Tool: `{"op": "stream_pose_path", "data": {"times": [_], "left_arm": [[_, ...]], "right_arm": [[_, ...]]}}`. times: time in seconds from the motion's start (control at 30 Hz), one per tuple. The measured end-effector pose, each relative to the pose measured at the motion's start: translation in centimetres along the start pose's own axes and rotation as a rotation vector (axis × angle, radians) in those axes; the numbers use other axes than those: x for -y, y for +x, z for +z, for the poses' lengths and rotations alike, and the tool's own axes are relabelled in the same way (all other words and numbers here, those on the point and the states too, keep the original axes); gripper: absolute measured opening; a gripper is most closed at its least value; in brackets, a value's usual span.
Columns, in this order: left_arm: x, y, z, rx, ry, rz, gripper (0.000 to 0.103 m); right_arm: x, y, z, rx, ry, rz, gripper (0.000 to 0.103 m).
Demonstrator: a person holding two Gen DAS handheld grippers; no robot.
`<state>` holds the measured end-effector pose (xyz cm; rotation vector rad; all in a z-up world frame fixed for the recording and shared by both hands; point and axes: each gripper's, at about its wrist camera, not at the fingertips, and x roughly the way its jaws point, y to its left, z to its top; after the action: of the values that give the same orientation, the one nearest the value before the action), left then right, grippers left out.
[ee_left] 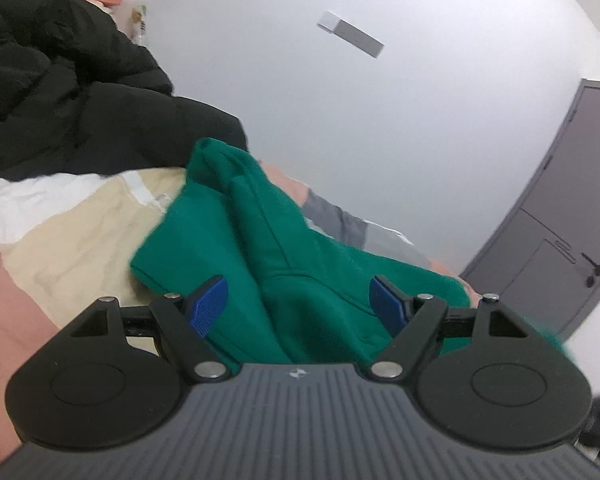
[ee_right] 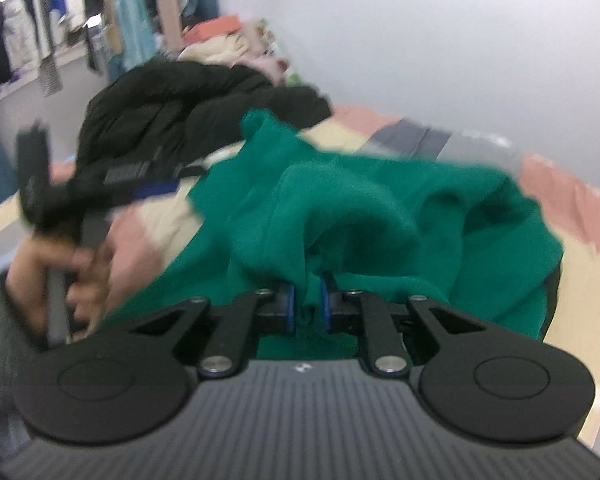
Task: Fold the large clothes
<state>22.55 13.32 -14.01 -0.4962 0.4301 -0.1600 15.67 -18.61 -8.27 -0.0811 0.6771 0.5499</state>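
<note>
Left wrist view: the left gripper (ee_left: 298, 306) hovers with fingers spread, nothing grasped, over the green garment (ee_left: 284, 248) on the bed (ee_left: 16, 320); a black coat (ee_left: 72, 92) lies far left.

Right wrist view, blurred: the right gripper (ee_right: 308, 308) pinches what looks like a fold of the garment.

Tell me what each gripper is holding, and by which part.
The right gripper pinches a bunched fold of the green sweatshirt; which part of it cannot be told. The left gripper is open and holds nothing.
</note>
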Motion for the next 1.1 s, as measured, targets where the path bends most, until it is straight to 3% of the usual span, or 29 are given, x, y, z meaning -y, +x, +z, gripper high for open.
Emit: {"op": "stream_pose_path", "data": {"times": [0.17, 0.27, 0.4, 0.43, 0.67, 0.77, 0.93, 1.1], "left_arm": [[1.5, 0.2, -0.6, -0.022, 0.029, -0.064, 0.081], [2.3, 0.3, -1.0, -0.034, 0.057, -0.083, 0.081], [2.9, 0.4, -1.2, -0.052, 0.071, -0.106, 0.081], [3.0, 0.4, -1.2, -0.056, 0.073, -0.111, 0.081], [3.5, 1.0, -1.4, -0.101, 0.068, -0.156, 0.080], [3.7, 1.4, -1.6, -0.123, 0.073, -0.176, 0.079], [3.7, 2.1, -2.0, -0.154, 0.071, -0.204, 0.079], [3.6, 3.3, -2.5, -0.236, 0.073, -0.231, 0.064]], "right_arm": [[-1.3, 0.6, -3.5, -0.088, -0.020, 0.050, 0.016], [-2.3, 0.1, -4.3, -0.088, -0.067, 0.036, 0.022], [-1.7, -1.0, -3.2, -0.081, -0.001, 0.076, 0.059], [-1.6, -1.4, -3.0, -0.071, 0.013, 0.081, 0.062], [0.8, -2.7, 0.1, 0.031, 0.141, 0.113, 0.062], [2.4, -1.2, 1.6, 0.074, 0.185, 0.045, 0.062], [4.5, 2.7, 2.5, 0.092, 0.267, 0.026, 0.060], [5.3, 6.5, 1.4, 0.051, 0.303, 0.068, 0.049]]}}
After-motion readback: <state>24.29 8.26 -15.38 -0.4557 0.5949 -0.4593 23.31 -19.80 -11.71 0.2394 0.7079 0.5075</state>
